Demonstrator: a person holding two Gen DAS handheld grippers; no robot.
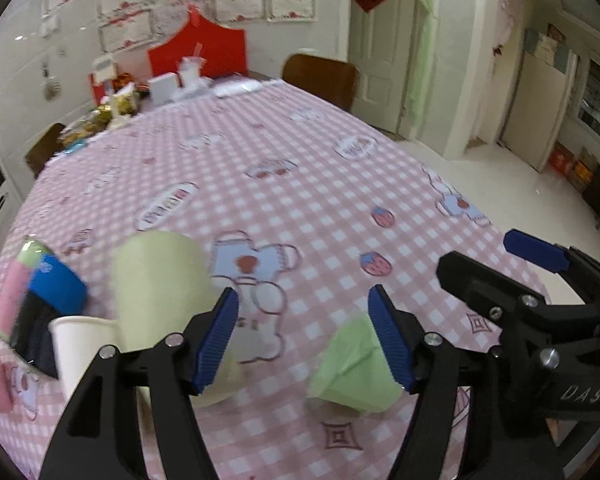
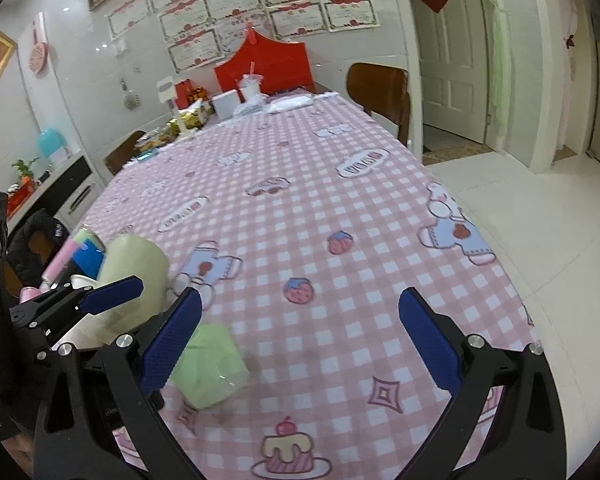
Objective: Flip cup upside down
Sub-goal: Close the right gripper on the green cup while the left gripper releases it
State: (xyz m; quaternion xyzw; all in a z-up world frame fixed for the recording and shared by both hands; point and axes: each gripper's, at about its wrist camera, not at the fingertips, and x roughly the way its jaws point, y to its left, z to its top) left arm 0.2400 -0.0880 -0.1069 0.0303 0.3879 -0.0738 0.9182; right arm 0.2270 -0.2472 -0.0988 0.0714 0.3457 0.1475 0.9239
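**A:** What have I got on the left side?

**B:** My left gripper [image 1: 303, 336] hangs over the table [image 1: 320, 184] with its jaws spread wide and nothing between them. The blue pads [image 1: 216, 340] frame bare pink-check cloth with a bear print.

**A:** And the cup?

**B:** The green cup [image 1: 352, 372] sits low in my left view, just inside the right pad, partly hidden behind it. It looks tilted or lying over, but the blur stops me from telling which way its mouth faces. From my right camera it shows as a soft green shape [image 2: 210, 364] just beside the left pad there, resting on the cloth.

**A:** Right side?

**B:** My right gripper [image 2: 300, 340] is also wide open and empty. It is near the table's front edge, above a cake print.

**A:** What else is close?

**B:** A taller pale green roll [image 1: 160, 276] stands to the left of the cup. Next to it is a white paper cup [image 1: 84, 344], and behind that a blue tape roll [image 1: 58, 286] and pink items [image 1: 10, 300]. At the far end of the table I see a red board [image 1: 198, 50], a white box [image 1: 163, 88] and snack packets [image 1: 116, 106]. A brown chair [image 1: 320, 78] stands at the far right edge.
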